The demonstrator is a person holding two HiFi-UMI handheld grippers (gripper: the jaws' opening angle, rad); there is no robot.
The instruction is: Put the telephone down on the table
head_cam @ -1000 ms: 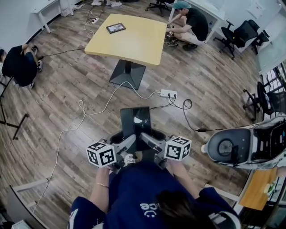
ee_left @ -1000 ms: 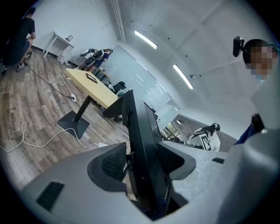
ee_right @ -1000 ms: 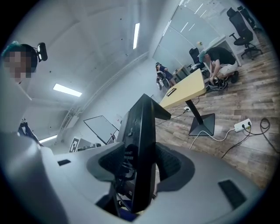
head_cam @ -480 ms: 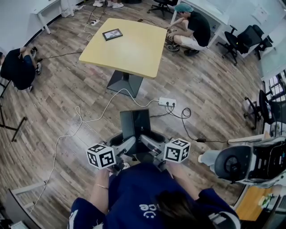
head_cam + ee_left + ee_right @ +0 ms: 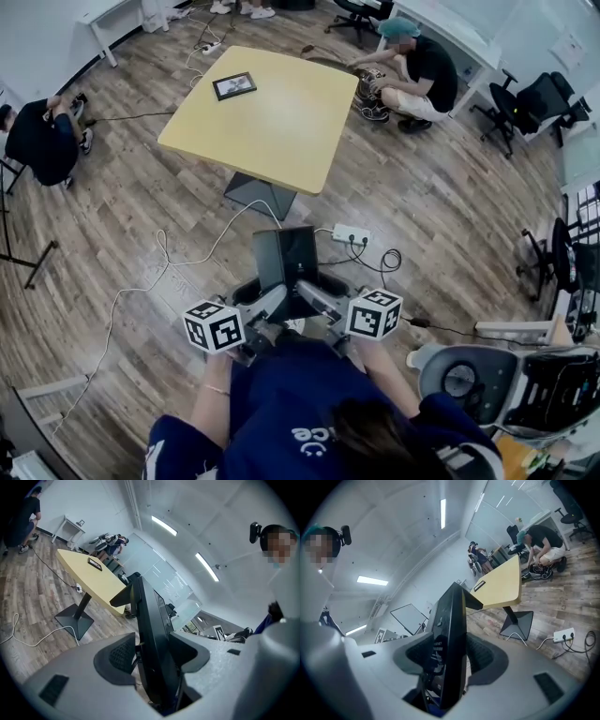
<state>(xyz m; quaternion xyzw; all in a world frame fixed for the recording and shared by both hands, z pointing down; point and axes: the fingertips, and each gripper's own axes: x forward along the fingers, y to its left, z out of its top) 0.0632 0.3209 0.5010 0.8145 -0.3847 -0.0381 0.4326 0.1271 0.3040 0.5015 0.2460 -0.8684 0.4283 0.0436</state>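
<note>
Before the table (image 5: 281, 122), power strip (image 5: 352, 234)

At twelve o'clock I see the yellow table (image 5: 281, 131), a picture frame (image 5: 234, 85) lying flat toward its eleven o'clock edge.

**Bright, even room light; heavy fisheye bend**

Diffuse light falls from ceiling strips (image 5: 164, 525) toward 12 o'clock in both gripper views. The surface (image 5: 262, 112) is evenly lit. Gripper views darken to a round vignette at the rim, straight lines bow, and the near fingers (image 5: 117, 656) look soft.
</note>
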